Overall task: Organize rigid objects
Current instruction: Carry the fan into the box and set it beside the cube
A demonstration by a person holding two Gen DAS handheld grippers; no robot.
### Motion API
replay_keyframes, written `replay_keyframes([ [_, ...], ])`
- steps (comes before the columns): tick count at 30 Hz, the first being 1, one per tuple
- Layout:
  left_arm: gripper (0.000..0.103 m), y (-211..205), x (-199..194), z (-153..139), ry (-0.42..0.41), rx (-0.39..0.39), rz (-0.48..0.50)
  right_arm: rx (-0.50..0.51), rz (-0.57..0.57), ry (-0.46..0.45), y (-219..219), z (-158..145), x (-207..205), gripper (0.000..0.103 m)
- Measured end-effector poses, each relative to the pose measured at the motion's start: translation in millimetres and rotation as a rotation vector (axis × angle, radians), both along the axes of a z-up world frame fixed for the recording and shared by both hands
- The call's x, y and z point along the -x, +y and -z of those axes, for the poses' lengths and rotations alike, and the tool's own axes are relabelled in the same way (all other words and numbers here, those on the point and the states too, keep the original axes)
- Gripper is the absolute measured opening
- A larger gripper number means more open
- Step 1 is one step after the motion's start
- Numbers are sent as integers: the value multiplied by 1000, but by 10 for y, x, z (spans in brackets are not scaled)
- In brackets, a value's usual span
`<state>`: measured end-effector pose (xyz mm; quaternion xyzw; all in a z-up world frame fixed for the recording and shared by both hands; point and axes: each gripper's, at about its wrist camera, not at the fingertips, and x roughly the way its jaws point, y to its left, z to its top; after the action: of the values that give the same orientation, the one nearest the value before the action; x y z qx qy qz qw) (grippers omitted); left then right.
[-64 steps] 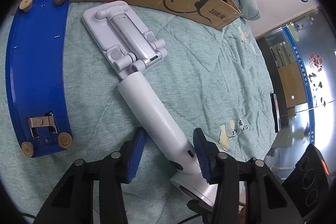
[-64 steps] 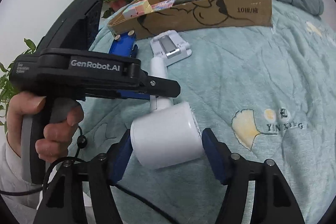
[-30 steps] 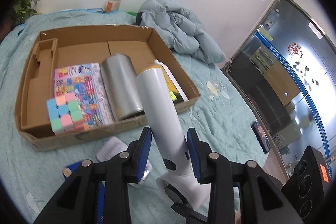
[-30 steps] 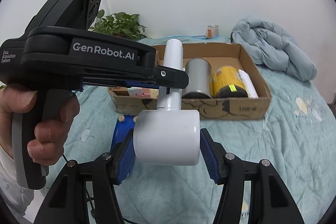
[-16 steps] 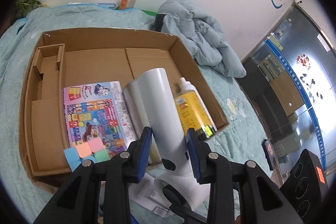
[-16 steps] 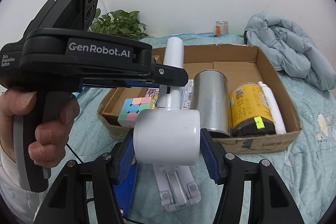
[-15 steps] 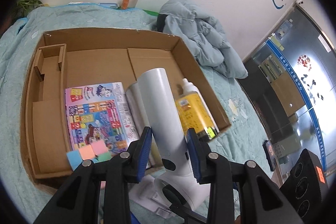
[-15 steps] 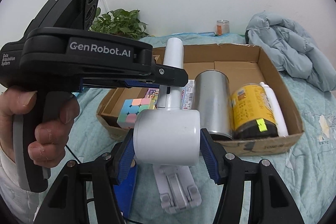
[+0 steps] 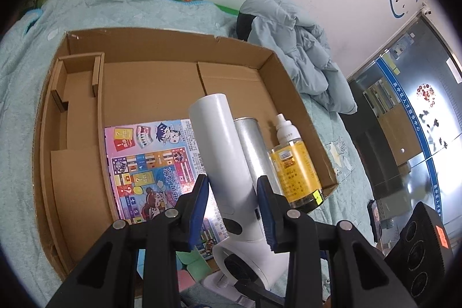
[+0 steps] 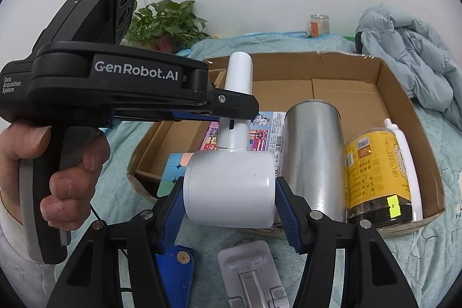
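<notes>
1. While both tools share one load, the left hand-held gripper [image 9: 232, 199] pinches the white hair dryer [image 9: 222, 152] by its long handle, blue pads pressed on either side.
2. Right hand-held gripper [image 10: 229, 202] clamps the same dryer's round barrel [image 10: 229, 188] between its blue pads.
3. Dryer handle points up and away from both hand-held grippers, hanging above the near edge of the cardboard box [image 9: 161, 77], which sits on a teal bed cover [image 9: 17, 106].
4. Just beyond the left hand-held gripper, inside the box, lie a colourful cartoon booklet [image 9: 144, 160], a silver can [image 9: 252, 146], and a yellow bottle [image 9: 294, 175] with a white spray bottle [image 9: 286, 129] beside it.
5. Below the right hand-held gripper, outside the box, lie a pale folding stand [image 10: 251, 276] and a blue curved piece [image 10: 176, 270].
6. A hand [image 10: 55, 172] grips the left tool's black handle, to the left of the right hand-held gripper.
7. Far behind the box sit a crumpled pale blue jacket [image 10: 410, 77] and a leafy plant [image 10: 167, 22].
</notes>
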<state>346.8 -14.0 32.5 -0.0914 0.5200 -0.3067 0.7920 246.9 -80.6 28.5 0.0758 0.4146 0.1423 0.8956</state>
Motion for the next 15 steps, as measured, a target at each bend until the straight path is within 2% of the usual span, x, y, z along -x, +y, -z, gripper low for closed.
replay_keyframes([
  [15,34,-69,-262,468,160,17,25,12,65,135,-29,344,-243,57],
])
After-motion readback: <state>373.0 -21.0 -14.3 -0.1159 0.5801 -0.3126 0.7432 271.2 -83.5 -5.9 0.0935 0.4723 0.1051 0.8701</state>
